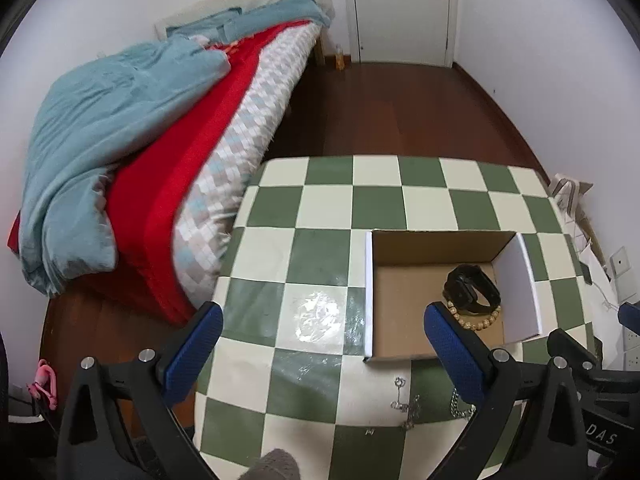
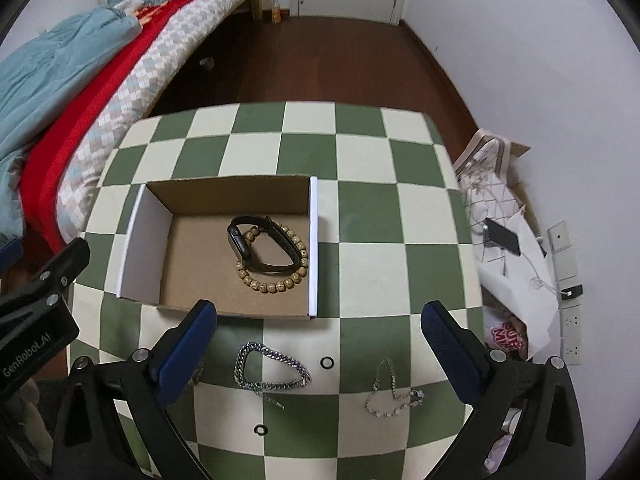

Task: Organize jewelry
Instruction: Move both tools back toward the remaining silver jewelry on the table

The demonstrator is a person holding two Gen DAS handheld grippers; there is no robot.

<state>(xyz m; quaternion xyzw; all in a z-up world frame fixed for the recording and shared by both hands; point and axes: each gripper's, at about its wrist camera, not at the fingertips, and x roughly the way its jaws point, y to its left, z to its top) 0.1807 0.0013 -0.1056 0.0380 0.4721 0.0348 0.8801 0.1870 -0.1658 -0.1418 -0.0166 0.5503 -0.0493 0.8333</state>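
Blue-padded black fingers of the right gripper (image 2: 318, 350) are seen spread wide above the green-and-cream checkered table (image 2: 360, 140), with nothing held between them and nothing touched. Below that gap, on the table, a heavy silver curb-chain bracelet (image 2: 272, 368) and a thinner silver link bracelet (image 2: 394, 394) are laid well apart, and two small dark rings (image 2: 327, 362) are found near them. Just beyond the chain, an open cardboard box with white side walls (image 2: 314, 240) is set on the table; inside it a black smartwatch (image 2: 262, 248) is rested on a tan wooden bead bracelet (image 2: 280, 280). The left gripper (image 1: 324, 350) is likewise held fully apart and empty, over bare table beside the box's left wall, its right finger overlapping the box's near edge in view. A bed with blue and red bedding (image 1: 120, 140) is seen behind.
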